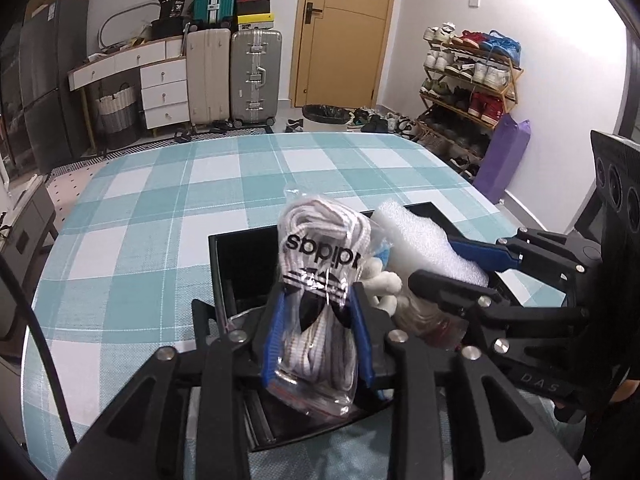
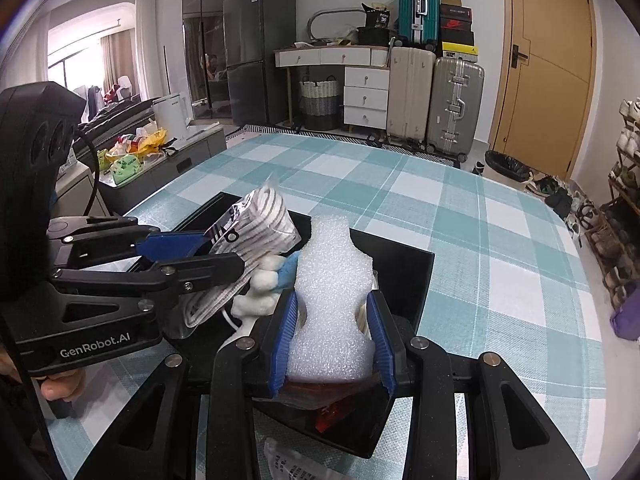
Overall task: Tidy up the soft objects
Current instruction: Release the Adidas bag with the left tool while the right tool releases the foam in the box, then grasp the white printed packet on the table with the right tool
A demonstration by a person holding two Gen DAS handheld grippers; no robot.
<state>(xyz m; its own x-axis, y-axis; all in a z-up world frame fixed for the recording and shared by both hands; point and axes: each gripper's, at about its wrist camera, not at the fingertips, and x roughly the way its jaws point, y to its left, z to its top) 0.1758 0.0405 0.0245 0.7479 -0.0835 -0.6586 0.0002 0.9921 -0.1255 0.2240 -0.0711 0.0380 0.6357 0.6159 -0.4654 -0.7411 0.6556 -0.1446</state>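
Note:
My left gripper (image 1: 318, 312) is shut on a clear bag of white shoelaces (image 1: 320, 264) with a black logo, held over a black box (image 1: 240, 256) on the checked table. It also shows in the right wrist view (image 2: 256, 216). My right gripper (image 2: 333, 332) is shut on a white foam piece (image 2: 332, 300) over the same box (image 2: 408, 276); the foam shows in the left wrist view (image 1: 424, 244). A small white and blue plush toy (image 2: 268, 284) lies in the box between the two grippers.
The teal checked tablecloth (image 1: 160, 220) covers the table around the box. A clear packet (image 2: 292, 464) lies at the near edge. Suitcases (image 1: 256, 76), drawers, a door and a shoe rack (image 1: 468, 80) stand beyond the table.

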